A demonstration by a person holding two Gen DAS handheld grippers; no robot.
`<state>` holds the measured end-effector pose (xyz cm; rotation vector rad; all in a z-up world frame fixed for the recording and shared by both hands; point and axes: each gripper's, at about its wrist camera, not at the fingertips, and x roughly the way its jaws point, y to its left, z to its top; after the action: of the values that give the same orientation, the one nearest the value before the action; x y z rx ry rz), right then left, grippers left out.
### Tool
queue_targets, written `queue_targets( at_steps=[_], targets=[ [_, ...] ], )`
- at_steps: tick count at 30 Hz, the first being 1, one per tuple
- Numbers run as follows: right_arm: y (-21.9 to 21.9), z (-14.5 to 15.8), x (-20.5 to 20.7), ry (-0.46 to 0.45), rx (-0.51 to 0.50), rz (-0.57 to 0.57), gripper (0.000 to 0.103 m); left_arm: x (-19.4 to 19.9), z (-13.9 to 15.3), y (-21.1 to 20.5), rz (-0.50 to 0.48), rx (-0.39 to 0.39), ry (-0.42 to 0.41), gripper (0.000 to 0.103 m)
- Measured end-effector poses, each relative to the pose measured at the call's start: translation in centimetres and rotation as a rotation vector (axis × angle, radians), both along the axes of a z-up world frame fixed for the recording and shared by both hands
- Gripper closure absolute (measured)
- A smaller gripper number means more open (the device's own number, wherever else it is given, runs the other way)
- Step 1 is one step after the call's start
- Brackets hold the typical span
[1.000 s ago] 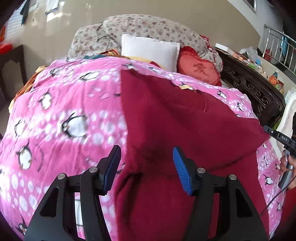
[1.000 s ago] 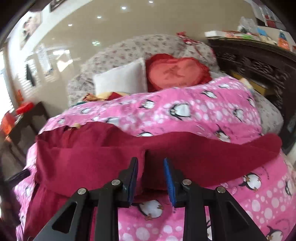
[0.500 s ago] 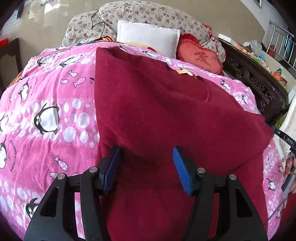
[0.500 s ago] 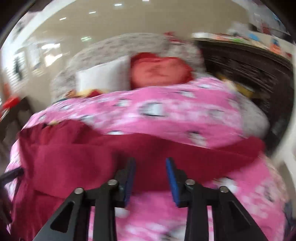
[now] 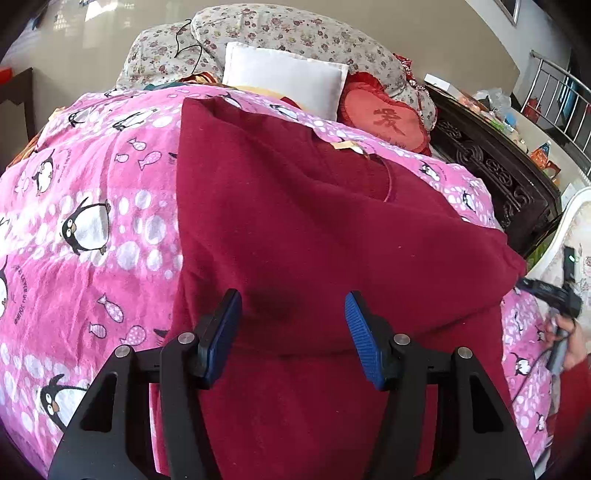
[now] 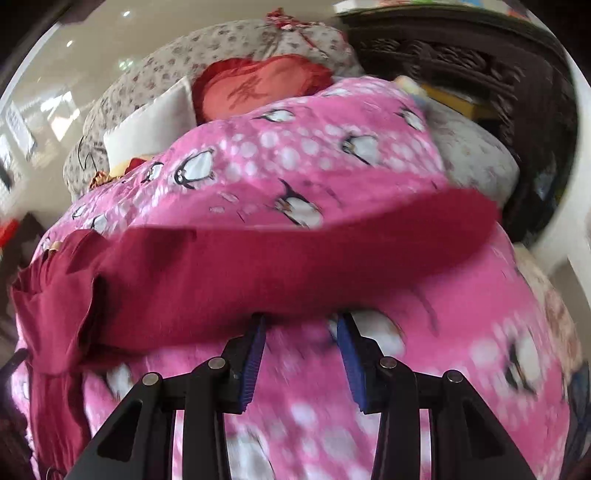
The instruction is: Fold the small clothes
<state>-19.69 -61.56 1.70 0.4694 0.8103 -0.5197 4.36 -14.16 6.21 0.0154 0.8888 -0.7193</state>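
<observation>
Left wrist: maroon garment [image 5: 314,229] on penguin blanket [image 5: 92,206]; both grippers' fingers released.

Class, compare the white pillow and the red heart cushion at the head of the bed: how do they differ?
The white pillow is rectangular and plain; the red cushion is heart-shaped with a darker character on its face and a frilled edge. In the left wrist view the pillow sits left of the cushion. Both lean against the floral bedding behind the pink penguin blanket.

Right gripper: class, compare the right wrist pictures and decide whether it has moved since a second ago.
Yes. The right gripper has pulled back off the maroon garment; its fingers, just opened, now hold nothing over the pink penguin blanket.
</observation>
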Motion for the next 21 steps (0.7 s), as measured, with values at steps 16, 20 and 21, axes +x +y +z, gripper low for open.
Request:
queue_targets(
  at_steps=[16,20,21],
  targets=[
    [-5.5,2.2,1.9,-0.185,-0.023,-0.174,0.062,-0.8,1.7,-0.3,-0.032,-0.025,-0.020,0.045],
    [-10.5,0.3,-2.7,-0.211,0.131,-0.309,0.062,-0.7,1.3,-0.1,-0.028,-0.037,-0.011,0.045],
    [-11.7,-0.8,-3.1,-0.236,0.196,-0.325,0.062,-0.7,1.2,-0.1,-0.025,-0.039,-0.007,0.045]
  ],
)
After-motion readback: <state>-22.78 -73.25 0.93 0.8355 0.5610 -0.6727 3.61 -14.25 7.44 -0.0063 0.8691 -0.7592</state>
